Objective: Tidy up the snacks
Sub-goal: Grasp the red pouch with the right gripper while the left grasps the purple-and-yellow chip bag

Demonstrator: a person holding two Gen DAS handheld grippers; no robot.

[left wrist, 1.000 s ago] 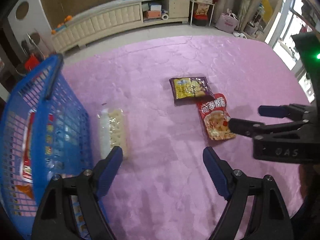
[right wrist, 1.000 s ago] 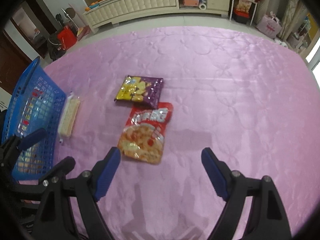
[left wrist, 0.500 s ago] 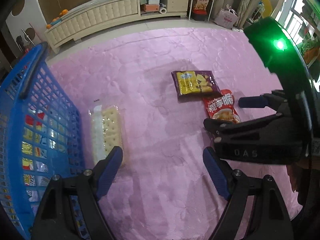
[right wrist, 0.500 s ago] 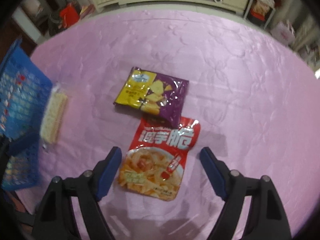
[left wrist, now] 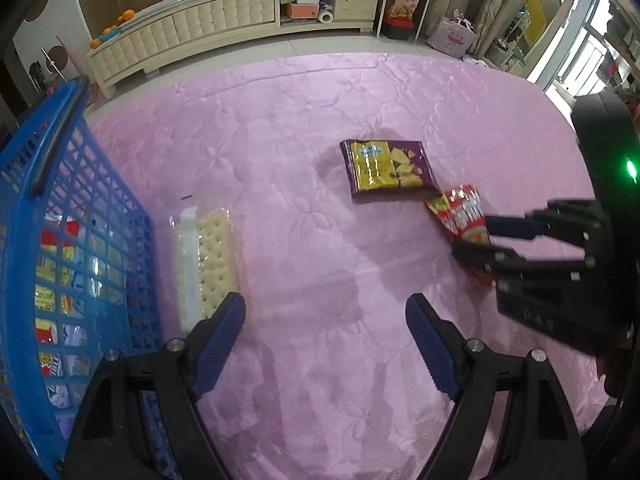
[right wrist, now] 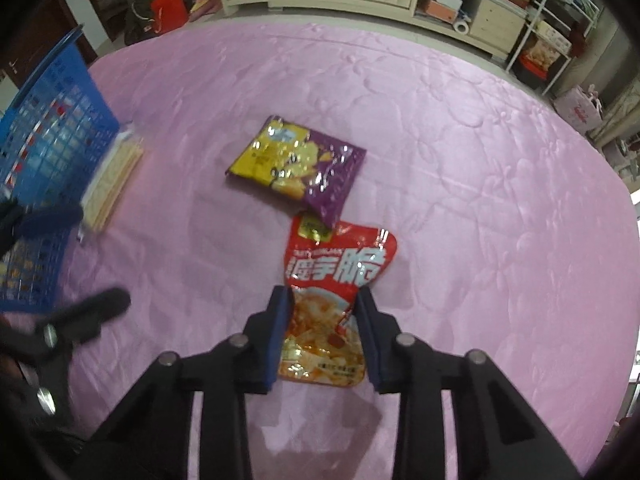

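Note:
A red snack bag (right wrist: 340,264) lies on the pink cloth (right wrist: 480,200), and my right gripper (right wrist: 323,294) is closing on it. Its blue pads press the bag's two sides, so the lower half sits pinched between them. In the left wrist view the same bag (left wrist: 460,208) is crumpled between the right gripper's (left wrist: 472,236) fingers. A purple and yellow snack bag (right wrist: 298,164) lies just beyond it, overlapping the red bag's top edge. My left gripper (left wrist: 325,308) hovers open over bare cloth, with a clear cracker pack (left wrist: 208,256) beside its left finger.
A blue mesh basket (left wrist: 80,200) with several snack packs inside stands at the cloth's left edge, close to the cracker pack. A long cream cabinet (left wrist: 224,28) and shelves line the far wall beyond the floor.
My right gripper came down over the red bag, rolled, and narrowed its jaws from wide open onto the bag's sides. The left gripper has barely moved and stays open.

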